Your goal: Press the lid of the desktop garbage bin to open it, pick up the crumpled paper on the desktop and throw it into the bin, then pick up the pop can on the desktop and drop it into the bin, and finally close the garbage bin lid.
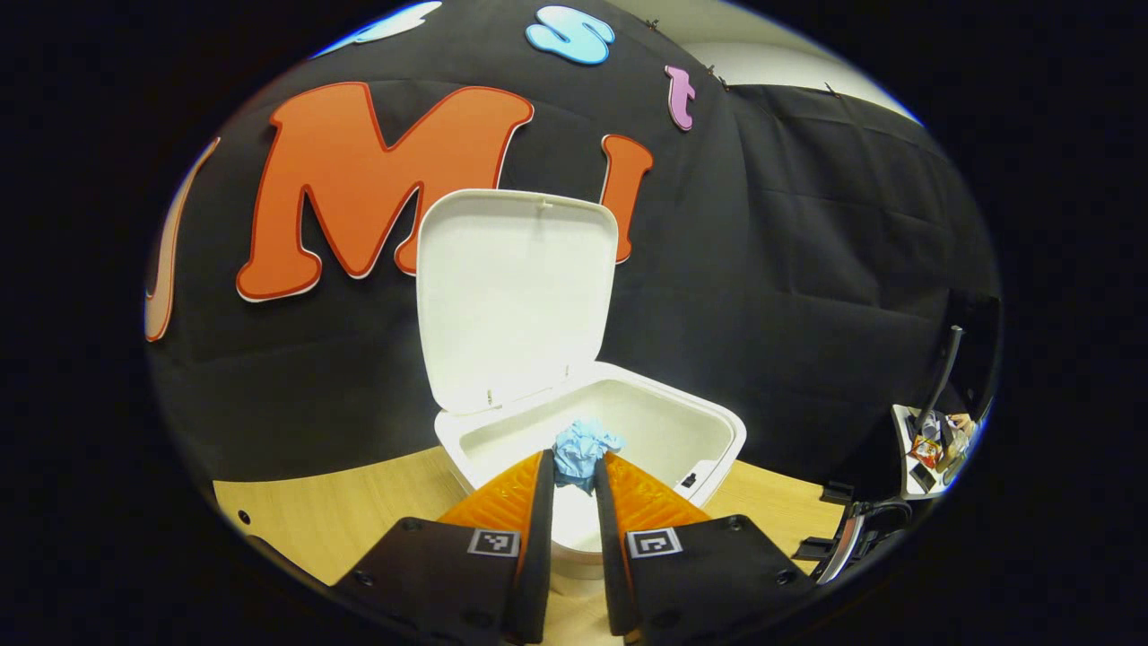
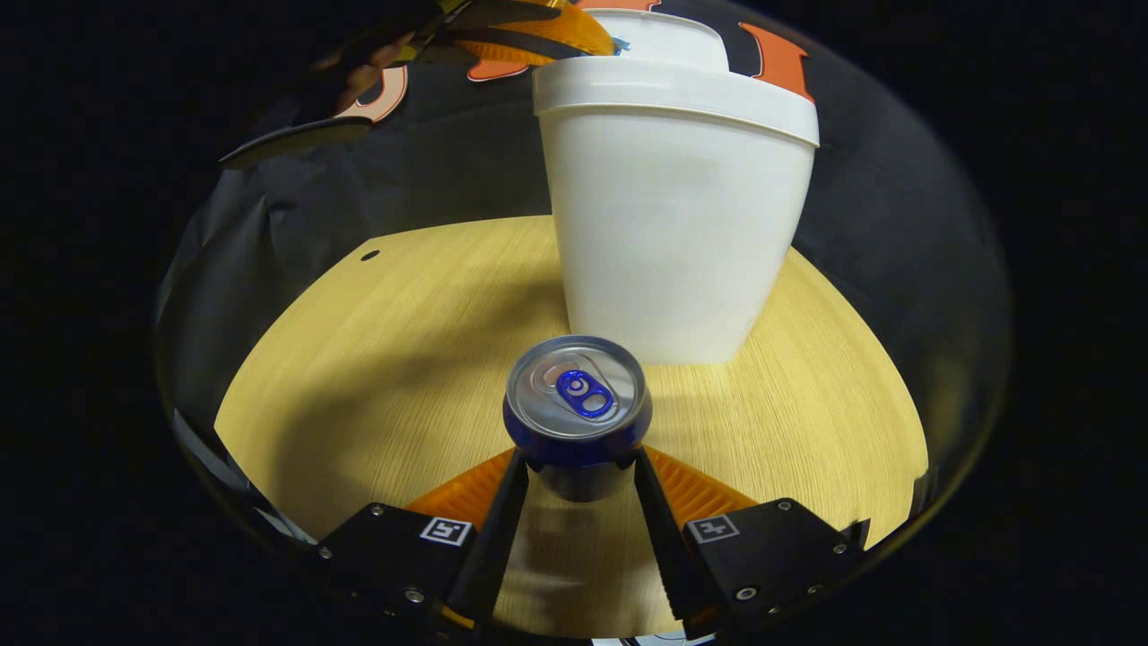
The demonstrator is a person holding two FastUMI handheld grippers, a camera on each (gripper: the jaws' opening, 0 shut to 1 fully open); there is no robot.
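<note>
Bin (image 1: 664,431) white all over, plain, no pattern; raised lid (image 1: 516,296) same white inside. In right gripper view the bin wall (image 2: 673,242) reads off-white, slightly creamy in shade. Crumpled paper (image 1: 583,449) pale blue. Pop can (image 2: 577,404): deep blue body, bare silver top, blue pull tab. Table (image 2: 377,359) light wood, fine straight grain, yellowish; one small dark hole (image 2: 369,256) near its far edge. Left gripper (image 1: 574,480) and right gripper (image 2: 578,471) bodies black, each half carrying a small black-and-white square marker. Booth cloth (image 1: 807,269) black, creased. Strip of wall (image 1: 762,63) above the cloth off-white.
</note>
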